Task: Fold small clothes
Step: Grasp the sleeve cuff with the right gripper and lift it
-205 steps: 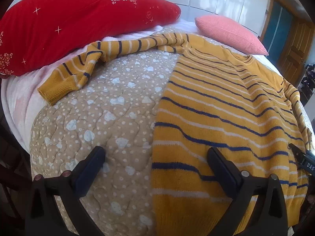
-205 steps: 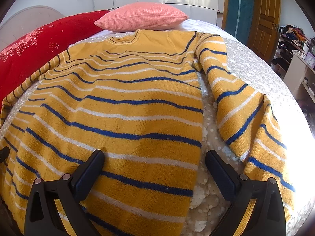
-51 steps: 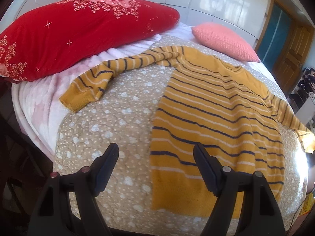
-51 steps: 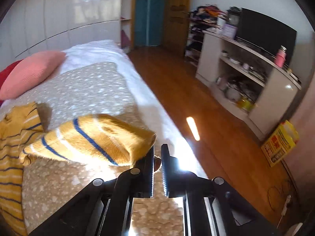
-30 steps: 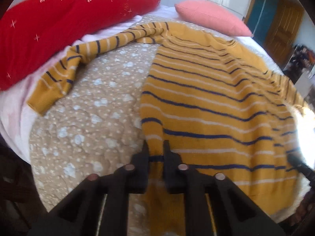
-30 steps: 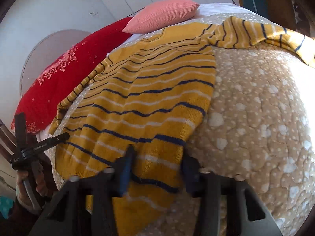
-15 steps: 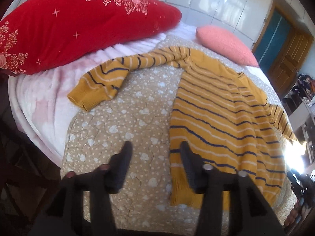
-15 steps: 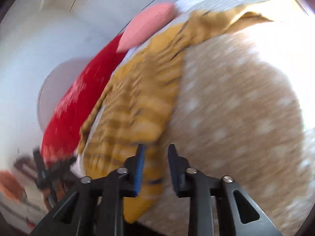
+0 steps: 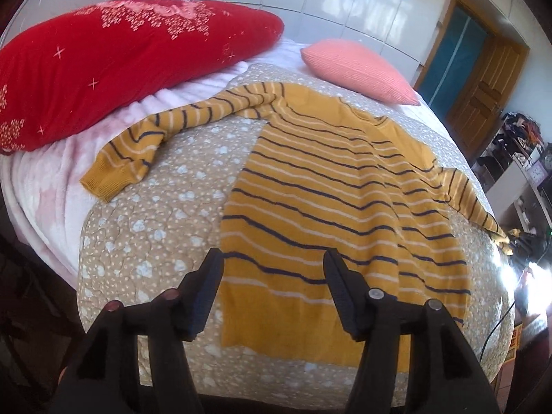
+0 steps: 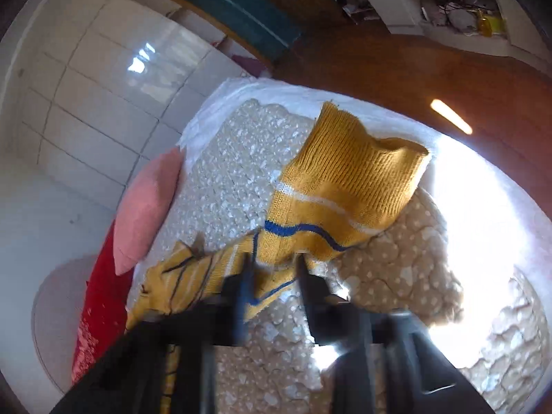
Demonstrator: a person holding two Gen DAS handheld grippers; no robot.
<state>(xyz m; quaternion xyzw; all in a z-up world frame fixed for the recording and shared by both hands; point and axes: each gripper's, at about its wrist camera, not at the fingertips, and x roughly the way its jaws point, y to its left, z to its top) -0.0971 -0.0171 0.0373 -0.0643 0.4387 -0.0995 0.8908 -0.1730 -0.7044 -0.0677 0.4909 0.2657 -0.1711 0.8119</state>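
A yellow sweater [image 9: 341,203] with navy and white stripes lies flat on the bed, one sleeve [image 9: 165,131] stretched left toward the red pillow, the other sleeve [image 9: 472,203] trailing to the right edge. My left gripper [image 9: 272,276] is open and empty above the sweater's bottom left hem. In the right wrist view the right sleeve's cuff [image 10: 348,186] lies on the quilt just ahead of my right gripper [image 10: 272,265]. Its jaws stand a little apart around the sleeve cloth; the frame is blurred and I cannot tell if they grip it.
A beige dotted quilt [image 9: 145,227] covers the bed. A large red pillow [image 9: 114,55] and a pink cushion [image 9: 355,69] lie at the head. The bed's right edge [image 10: 483,179] drops to a wooden floor [image 10: 414,69]. Shelves and doors stand beyond.
My left gripper has opened wider and stayed back over the hem. My right gripper has swung from the sweater's body to the right sleeve's cuff at the bed's edge.
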